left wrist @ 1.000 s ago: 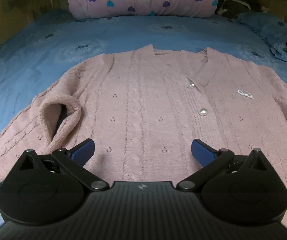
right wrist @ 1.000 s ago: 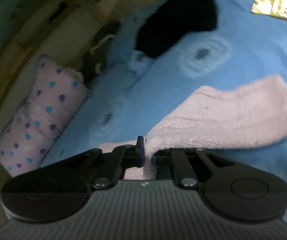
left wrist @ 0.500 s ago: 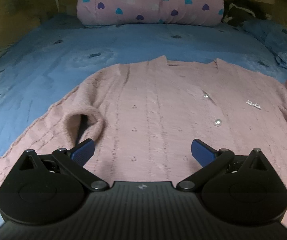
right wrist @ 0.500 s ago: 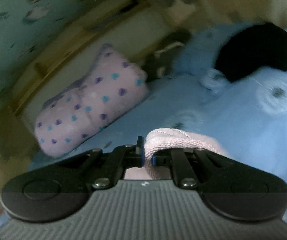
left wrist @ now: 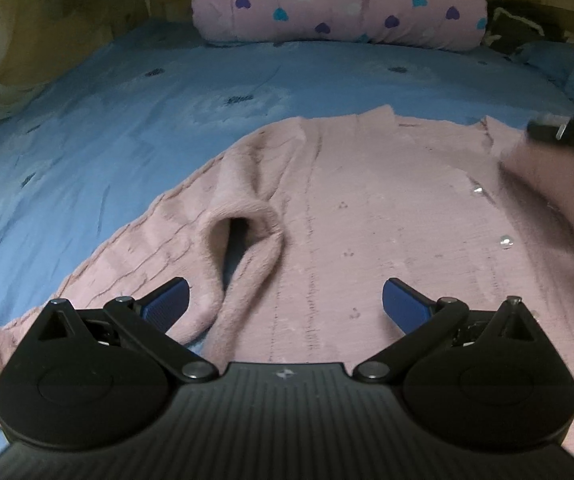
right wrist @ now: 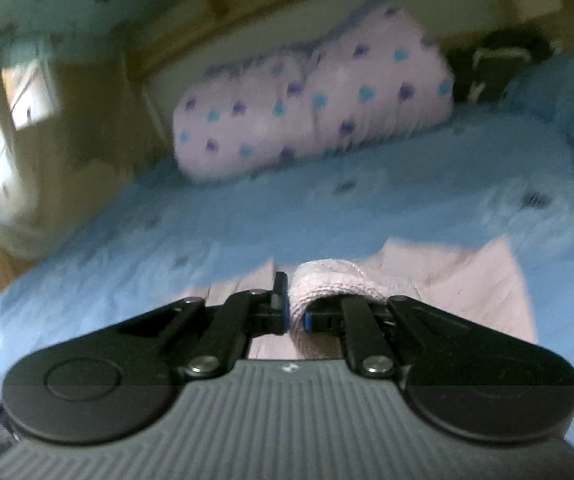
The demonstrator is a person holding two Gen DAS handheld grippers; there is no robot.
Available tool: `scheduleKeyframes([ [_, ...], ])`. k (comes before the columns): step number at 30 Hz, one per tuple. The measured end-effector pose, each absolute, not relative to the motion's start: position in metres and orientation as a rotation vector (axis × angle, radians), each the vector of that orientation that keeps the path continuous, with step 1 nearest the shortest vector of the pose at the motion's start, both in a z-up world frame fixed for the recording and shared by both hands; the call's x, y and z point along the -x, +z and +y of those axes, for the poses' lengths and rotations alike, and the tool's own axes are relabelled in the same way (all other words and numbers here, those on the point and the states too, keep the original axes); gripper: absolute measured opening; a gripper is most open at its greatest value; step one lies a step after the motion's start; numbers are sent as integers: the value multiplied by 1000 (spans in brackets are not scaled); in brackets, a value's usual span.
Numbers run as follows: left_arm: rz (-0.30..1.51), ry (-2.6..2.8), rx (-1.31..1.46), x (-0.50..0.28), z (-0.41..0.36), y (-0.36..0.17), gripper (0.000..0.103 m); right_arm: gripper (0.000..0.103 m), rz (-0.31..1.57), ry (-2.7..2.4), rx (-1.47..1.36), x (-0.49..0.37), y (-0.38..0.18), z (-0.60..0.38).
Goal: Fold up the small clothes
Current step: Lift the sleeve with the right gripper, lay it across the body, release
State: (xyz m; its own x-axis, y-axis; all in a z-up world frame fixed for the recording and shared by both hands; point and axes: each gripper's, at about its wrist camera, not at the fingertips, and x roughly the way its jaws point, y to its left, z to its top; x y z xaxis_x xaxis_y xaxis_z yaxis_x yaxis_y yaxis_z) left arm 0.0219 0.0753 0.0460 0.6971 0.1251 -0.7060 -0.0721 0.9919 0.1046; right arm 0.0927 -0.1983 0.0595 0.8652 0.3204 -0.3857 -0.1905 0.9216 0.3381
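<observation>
Pink cardigan (left wrist: 371, 216) lies face up on a bed (left wrist: 135, 112) with a blue sheet, collar toward the far side, hem nearest the left wrist camera. Two pearly buttons show on its right half. Its left sleeve (left wrist: 243, 248) is bent back on itself, making a loop with a dark gap, and the sleeve's end trails off to the near left.

Left gripper (left wrist: 285, 304) hovers over the near hem, jaws spread wide with nothing between them; the blue pads (left wrist: 167, 306) sit clear of the knit.

Right gripper (right wrist: 295, 314) has its jaws clenched on a fold of the cardigan's right sleeve (right wrist: 327, 280), which bulges up over the pinch. In the left wrist view this gripper shows as a dark blurred shape at the far right edge (left wrist: 567, 132), with the pink sleeve draped below it and lifted across the cardigan's right side.

Heart-patterned pillow (left wrist: 339, 4) lies at the far end of the bed. A dark item (right wrist: 495, 60), blurred, sits to the pillow's right.
</observation>
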Motion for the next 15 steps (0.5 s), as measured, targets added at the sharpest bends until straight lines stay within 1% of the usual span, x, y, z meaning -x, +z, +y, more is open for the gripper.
scheduleKeyframes([
  [5, 813, 116, -57, -26, 82, 38, 103, 11, 581, 301, -279, -104, 20, -175],
  [11, 820, 116, -49, -28, 84, 34, 103, 13, 657, 308, -273, -106, -5, -159],
  [12, 819, 114, -48, -28, 84, 34, 103, 16, 653, 303, -267, -104, -6, -159],
  [13, 816, 112, -49, -28, 83, 35, 103, 25, 652, 307, -267, -103, -6, -158],
  [14, 814, 111, -50, -27, 82, 36, 103, 40, 658, 320, -278, -104, -5, -157],
  [15, 810, 109, -50, -26, 81, 37, 103, 47, 664, 335, -295, -103, -4, -159],
])
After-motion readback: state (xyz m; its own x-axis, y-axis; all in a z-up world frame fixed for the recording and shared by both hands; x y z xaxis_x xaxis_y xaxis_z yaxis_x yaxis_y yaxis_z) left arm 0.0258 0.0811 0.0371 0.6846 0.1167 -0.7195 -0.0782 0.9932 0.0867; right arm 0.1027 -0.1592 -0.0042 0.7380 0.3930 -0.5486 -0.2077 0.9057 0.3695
